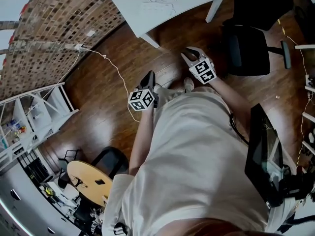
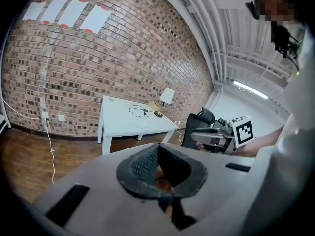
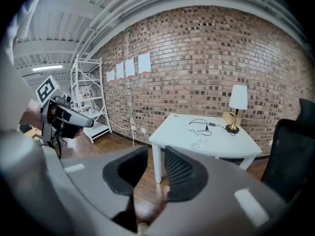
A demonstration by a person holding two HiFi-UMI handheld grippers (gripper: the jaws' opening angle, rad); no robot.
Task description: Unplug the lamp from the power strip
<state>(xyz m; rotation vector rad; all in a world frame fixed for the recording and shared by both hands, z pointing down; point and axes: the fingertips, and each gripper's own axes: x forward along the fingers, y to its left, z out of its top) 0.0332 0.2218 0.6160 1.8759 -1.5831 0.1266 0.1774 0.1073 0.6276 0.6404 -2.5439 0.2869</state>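
A lamp (image 3: 238,102) with a white shade and brass stem stands at the far corner of the white table (image 3: 216,144), close to the brick wall. Beside it a black cable (image 3: 199,124) loops over the tabletop; I cannot make out a power strip. The lamp (image 2: 166,98) also shows on the table (image 2: 120,122) in the left gripper view. Both grippers hang in the air over the wooden floor, well short of the table (image 1: 147,18). My left gripper (image 1: 149,75) has its tips together. My right gripper (image 1: 189,52) stands a little open and empty.
A black office chair (image 1: 251,38) sits right of the table. A white cable (image 1: 110,65) runs from the brick wall across the floor. A white shelf rack (image 1: 39,107) stands at the left wall, and a round wooden table (image 1: 88,181) is behind me.
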